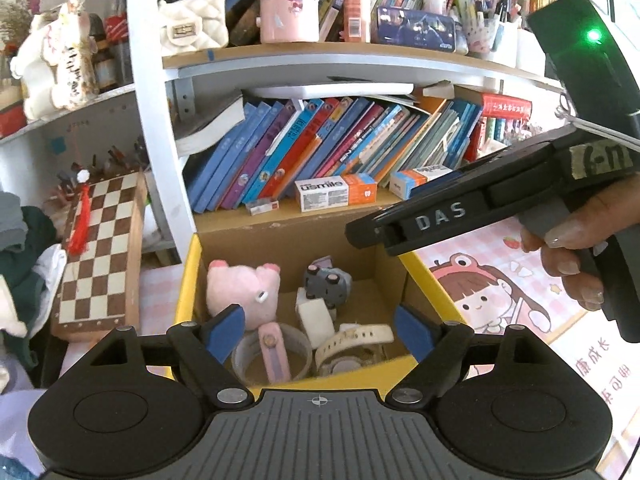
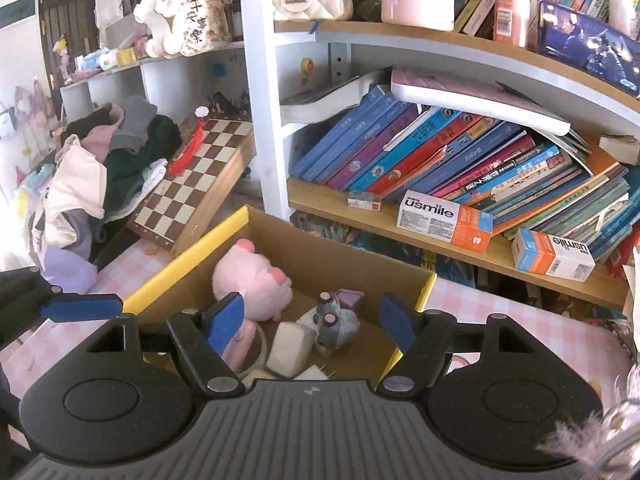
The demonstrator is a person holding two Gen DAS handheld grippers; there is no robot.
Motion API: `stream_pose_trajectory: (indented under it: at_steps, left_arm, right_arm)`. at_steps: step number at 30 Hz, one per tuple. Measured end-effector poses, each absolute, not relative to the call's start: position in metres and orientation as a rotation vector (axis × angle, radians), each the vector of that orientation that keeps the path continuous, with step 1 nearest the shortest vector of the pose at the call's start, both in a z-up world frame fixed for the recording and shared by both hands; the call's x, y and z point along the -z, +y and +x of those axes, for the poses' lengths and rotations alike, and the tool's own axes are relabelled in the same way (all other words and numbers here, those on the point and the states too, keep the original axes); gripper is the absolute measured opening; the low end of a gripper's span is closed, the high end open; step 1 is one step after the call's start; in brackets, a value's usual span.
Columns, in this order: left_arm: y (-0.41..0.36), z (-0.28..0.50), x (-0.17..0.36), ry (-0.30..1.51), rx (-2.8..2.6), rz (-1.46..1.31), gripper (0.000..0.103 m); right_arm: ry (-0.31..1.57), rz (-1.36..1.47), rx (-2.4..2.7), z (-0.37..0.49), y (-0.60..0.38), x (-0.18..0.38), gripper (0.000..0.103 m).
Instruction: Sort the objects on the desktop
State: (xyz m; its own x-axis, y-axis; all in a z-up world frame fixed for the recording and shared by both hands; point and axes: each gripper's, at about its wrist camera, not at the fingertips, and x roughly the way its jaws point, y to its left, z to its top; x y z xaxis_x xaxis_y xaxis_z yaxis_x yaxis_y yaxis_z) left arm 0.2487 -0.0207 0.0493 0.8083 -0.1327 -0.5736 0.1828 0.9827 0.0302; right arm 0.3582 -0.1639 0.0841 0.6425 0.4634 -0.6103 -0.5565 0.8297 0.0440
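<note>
Both your hand-held grippers, left (image 1: 318, 330) and right (image 2: 312, 320), hang spread and empty over the box (image 1: 188, 280) holding a pink plush (image 1: 244, 288) and watch (image 1: 352, 340)

At the bottom of the frame the left gripper (image 1: 319, 326) hangs with blue-padded jaws spread wide above the yellow-rimmed cardboard box (image 1: 187, 280), which holds a pink plush toy (image 1: 243, 285), a grey toy car (image 1: 326, 282) and a white wristwatch (image 1: 352, 340).

At the right edge a hand (image 1: 580, 248) grips the black right gripper (image 1: 362, 236).

A child's bedroom desk — crammed bookshelves (image 2: 460, 152), plush toy (image 2: 188, 8), chessboard (image 2: 192, 184).
</note>
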Motion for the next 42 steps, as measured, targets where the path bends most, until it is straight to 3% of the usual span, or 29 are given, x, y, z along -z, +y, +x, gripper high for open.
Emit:
stream_pose_trajectory:
  at_steps: [24, 34, 42]
  left_arm:
    - [0.019, 0.153, -0.040, 0.622, 0.165, 0.033, 0.087]
    - [0.023, 0.114, -0.018, 0.665, 0.139, 0.024, 0.092]
    - [0.026, 0.091, -0.005, 0.675, 0.098, 0.031, 0.093]
  right_arm:
    - [0.640, -0.101, -0.459, 0.210, -0.177, -0.067, 0.076]
    - [0.648, -0.106, -0.349, 0.145, -0.173, -0.033, 0.077]
    - [0.730, -0.062, -0.279, 0.115, -0.180, -0.006, 0.083]
